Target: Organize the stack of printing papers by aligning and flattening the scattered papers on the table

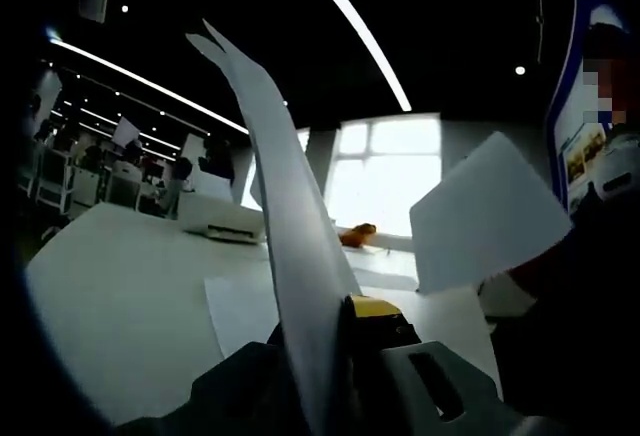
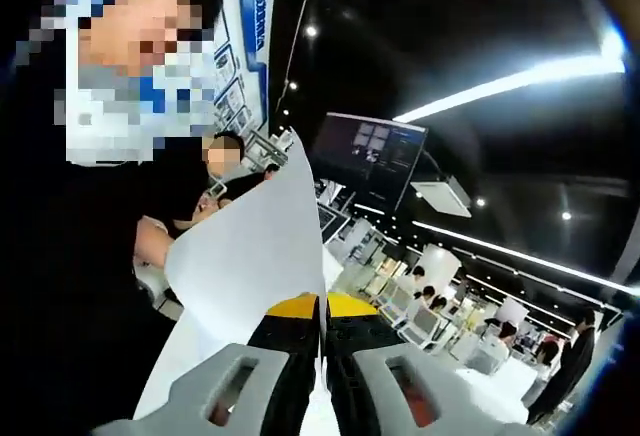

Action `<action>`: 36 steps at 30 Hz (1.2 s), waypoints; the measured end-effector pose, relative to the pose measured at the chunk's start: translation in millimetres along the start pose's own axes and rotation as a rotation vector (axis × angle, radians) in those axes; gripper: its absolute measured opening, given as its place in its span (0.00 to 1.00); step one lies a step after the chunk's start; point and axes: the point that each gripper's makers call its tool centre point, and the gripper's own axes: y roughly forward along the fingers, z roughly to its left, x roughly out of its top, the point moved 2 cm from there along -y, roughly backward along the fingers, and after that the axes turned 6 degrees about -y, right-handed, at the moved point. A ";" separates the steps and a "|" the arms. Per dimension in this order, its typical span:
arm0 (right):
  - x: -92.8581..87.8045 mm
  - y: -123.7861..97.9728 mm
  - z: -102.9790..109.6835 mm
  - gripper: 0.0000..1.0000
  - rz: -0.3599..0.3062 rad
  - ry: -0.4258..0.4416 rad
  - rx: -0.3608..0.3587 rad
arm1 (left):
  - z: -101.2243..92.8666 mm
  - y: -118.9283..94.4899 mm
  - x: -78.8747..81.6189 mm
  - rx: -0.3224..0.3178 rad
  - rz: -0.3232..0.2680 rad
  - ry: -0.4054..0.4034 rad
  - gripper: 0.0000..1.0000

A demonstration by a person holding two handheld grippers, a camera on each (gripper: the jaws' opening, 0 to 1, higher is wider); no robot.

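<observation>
My left gripper (image 1: 338,321) is shut on a white sheet of paper (image 1: 280,186) that stands up edge-on from between its jaws, lifted above the white table (image 1: 110,286). A second white sheet (image 1: 490,211) hangs in the air to the right, in front of a person in dark clothes; what holds it is lost in shadow. Another sheet (image 1: 240,311) lies flat on the table just past my left jaws. My right gripper (image 2: 322,306) is shut on a white sheet (image 2: 250,246) that rises up and to the left from its yellow-tipped jaws.
A low white stack or box (image 1: 225,221) sits at the table's far side, with a small orange object (image 1: 358,233) to its right near the bright window. A person in dark clothes (image 2: 70,286) stands close on the left of the right gripper view. A dark monitor (image 2: 370,156) hangs beyond.
</observation>
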 end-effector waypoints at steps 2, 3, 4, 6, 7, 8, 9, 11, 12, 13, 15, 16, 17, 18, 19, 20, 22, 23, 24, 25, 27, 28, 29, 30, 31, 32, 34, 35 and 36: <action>1.7 0.6 1.6 0.00 -0.001 0.000 0.011 | 0.1 0.0 0.0 -0.001 0.000 0.000 0.07; 2.6 0.8 2.6 0.00 -0.001 0.002 0.019 | 0.1 0.0 0.0 -0.001 0.000 -0.001 0.07; 4.0 1.9 4.5 0.00 -0.002 0.005 0.027 | 0.0 0.0 -0.1 -0.001 0.000 -0.001 0.07; 6.4 2.5 6.3 0.00 -0.008 0.009 0.042 | -0.1 0.0 -0.1 -0.001 0.000 -0.001 0.07; 7.3 3.3 6.6 0.00 -0.010 0.012 0.049 | -0.1 0.1 -0.1 -0.001 0.000 -0.001 0.07; 8.1 5.8 7.9 0.00 -0.008 0.012 0.055 | -0.1 0.1 -0.1 -0.001 0.000 -0.001 0.07; 8.0 7.9 9.2 0.00 -0.002 0.012 0.064 | 0.0 0.1 -0.1 -0.001 0.001 -0.001 0.07; 6.1 9.4 10.6 0.00 0.011 0.017 0.093 | -0.1 0.1 -0.1 0.000 0.001 -0.001 0.07; 5.9 11.0 11.4 0.00 0.015 0.017 0.102 | -0.2 0.1 -0.1 0.001 0.000 -0.001 0.07; 5.6 13.3 12.5 0.00 0.022 0.017 0.115 | -0.2 0.0 -0.1 0.001 0.000 -0.001 0.07; 5.8 17.2 14.8 0.00 0.030 0.019 0.129 | -0.3 0.0 0.0 0.001 0.000 -0.001 0.07; 5.2 18.7 15.2 0.00 0.036 0.020 0.136 | -0.1 -0.1 0.0 0.001 0.000 -0.001 0.07; 4.5 20.0 15.4 0.00 0.040 0.021 0.143 | -0.1 -0.2 0.0 0.001 0.000 -0.001 0.07; 4.1 21.7 15.6 0.00 0.042 0.025 0.150 | 0.0 -0.2 0.0 0.000 -0.001 0.000 0.07; 4.0 23.0 15.5 0.00 0.042 0.028 0.154 | 0.0 -0.2 0.0 0.000 -0.001 0.000 0.07; 3.8 25.1 15.1 0.00 0.042 0.031 0.160 | 0.3 -0.3 0.0 0.000 -0.001 -0.001 0.07; 2.4 30.7 11.8 0.00 0.048 0.046 0.168 | 0.7 -0.3 -0.1 -0.001 -0.001 -0.001 0.07; 1.5 33.0 10.1 0.00 0.053 0.051 0.171 | 0.7 -0.4 -0.1 0.000 -0.001 -0.001 0.07; 1.1 36.0 9.6 0.00 0.056 0.054 0.178 | 0.7 -0.5 0.0 0.000 -0.001 -0.001 0.07; 1.2 39.2 9.5 0.00 0.058 0.057 0.187 | 0.7 -0.6 0.1 -0.001 -0.001 -0.001 0.07; 1.3 47.4 10.4 0.00 0.063 0.058 0.207 | 0.8 -0.7 0.2 -0.001 -0.002 -0.001 0.07; 1.2 51.2 11.5 0.00 0.068 0.056 0.215 | 0.9 -0.8 0.2 -0.001 -0.002 -0.001 0.07; 0.4 54.5 12.4 0.00 0.074 0.055 0.226 | 1.1 -0.8 0.2 -0.001 -0.002 -0.001 0.07; -0.4 56.0 12.1 0.00 0.078 0.054 0.233 | 1.2 -0.9 0.2 -0.002 -0.002 -0.001 0.07; -1.7 58.5 12.3 0.00 0.083 0.053 0.242 | 1.2 -0.9 0.1 -0.002 -0.002 -0.001 0.07; -2.8 61.2 13.0 0.00 0.088 0.051 0.251 | 1.1 -0.9 0.1 -0.002 -0.001 -0.001 0.07; -6.5 65.9 13.2 0.00 0.102 0.052 0.268 | 1.3 -1.0 0.2 -0.003 -0.002 -0.001 0.07; -8.8 68.0 12.8 0.00 0.109 0.052 0.274 | 1.3 -1.0 0.2 -0.004 -0.002 -0.001 0.07; -11.2 69.9 12.1 0.00 0.116 0.052 0.279 | 1.3 -1.0 0.2 -0.004 -0.002 -0.001 0.07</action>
